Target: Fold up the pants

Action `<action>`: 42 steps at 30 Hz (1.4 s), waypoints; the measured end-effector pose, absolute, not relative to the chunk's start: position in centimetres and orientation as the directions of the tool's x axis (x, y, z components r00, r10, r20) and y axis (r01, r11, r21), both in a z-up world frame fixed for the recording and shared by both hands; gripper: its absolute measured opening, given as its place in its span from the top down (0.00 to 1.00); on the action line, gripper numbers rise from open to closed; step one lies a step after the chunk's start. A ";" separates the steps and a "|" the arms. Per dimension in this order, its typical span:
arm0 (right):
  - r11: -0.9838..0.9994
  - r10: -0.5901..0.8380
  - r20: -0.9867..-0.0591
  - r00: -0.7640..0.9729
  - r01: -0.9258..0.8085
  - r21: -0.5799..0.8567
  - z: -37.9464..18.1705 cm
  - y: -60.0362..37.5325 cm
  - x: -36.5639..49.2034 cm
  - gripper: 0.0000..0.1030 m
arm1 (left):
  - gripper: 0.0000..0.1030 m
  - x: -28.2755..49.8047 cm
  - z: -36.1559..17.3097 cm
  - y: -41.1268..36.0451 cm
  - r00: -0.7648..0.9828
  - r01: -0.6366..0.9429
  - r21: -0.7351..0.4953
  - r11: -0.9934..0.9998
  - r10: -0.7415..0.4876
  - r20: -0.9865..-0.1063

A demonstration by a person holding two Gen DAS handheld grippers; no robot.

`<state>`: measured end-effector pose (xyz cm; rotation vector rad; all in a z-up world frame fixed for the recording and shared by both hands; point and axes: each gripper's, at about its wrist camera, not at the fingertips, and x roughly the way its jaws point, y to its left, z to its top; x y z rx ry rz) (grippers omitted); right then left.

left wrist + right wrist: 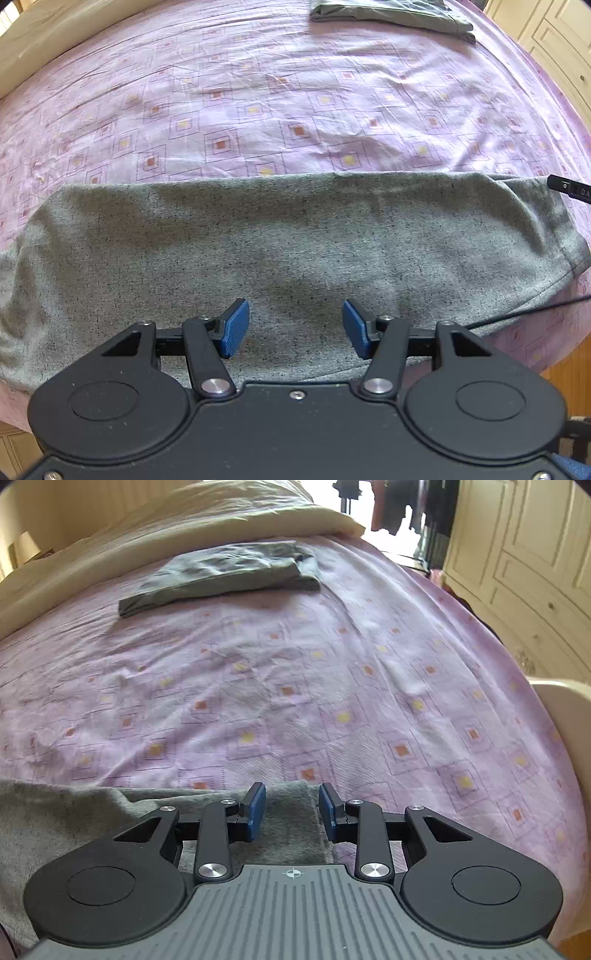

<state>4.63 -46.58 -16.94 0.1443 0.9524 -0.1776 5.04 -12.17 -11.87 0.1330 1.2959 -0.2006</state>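
Bed point(258, 92), lilac sheet with small squares, serves as the work surface: wide, flat, room to spread cloth. Cream duvet point(184, 520) is bunched at the far end, out of the way.

Pants point(288, 236), speckled grey knit, lie along the near edge of the bed as a long flat band, apparently already doubled lengthwise; judged mid-fold, crosswise folds to come. Near-edge placement keeps both ends within reach of the two hands. In the right wrist view one end point(291, 812) stops right under that gripper.

Folded garment point(229, 572), darker grey, sits well apart at the far side, near the duvet. Probably a finished piece set aside.

Left gripper point(295, 326): pointing steeply down over the middle of the band, jaws wide apart, nothing between the pads point(236, 326). Released. Cannot tell whether the tips touch the cloth.

Right gripper point(291, 810): less steep, poised over the pants' end, jaws partly apart with cloth showing in the gap but pads point(256, 810) not pressing it. Released too.

A thin black cable point(524, 314) trails across the right end of the band; snag risk when lifting.
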 end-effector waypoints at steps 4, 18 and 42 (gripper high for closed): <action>0.966 0.007 -0.832 0.554 0.213 0.150 -17.9 -48.1 4.8 0.70 | 0.42 5.3 -11.9 -12.4 0.253 0.217 -0.009 0.976 -0.065 -0.965; 0.930 0.055 -0.828 0.557 0.274 0.247 -17.6 -49.4 3.9 0.92 | 0.42 9.8 -13.1 -17.3 0.240 0.238 -0.052 0.970 -0.110 -0.965; 0.780 0.172 -0.870 0.462 0.476 0.407 -18.7 -49.9 -5.4 0.68 | 0.37 14.0 -17.9 -24.1 0.207 0.349 0.020 0.937 -0.056 -0.977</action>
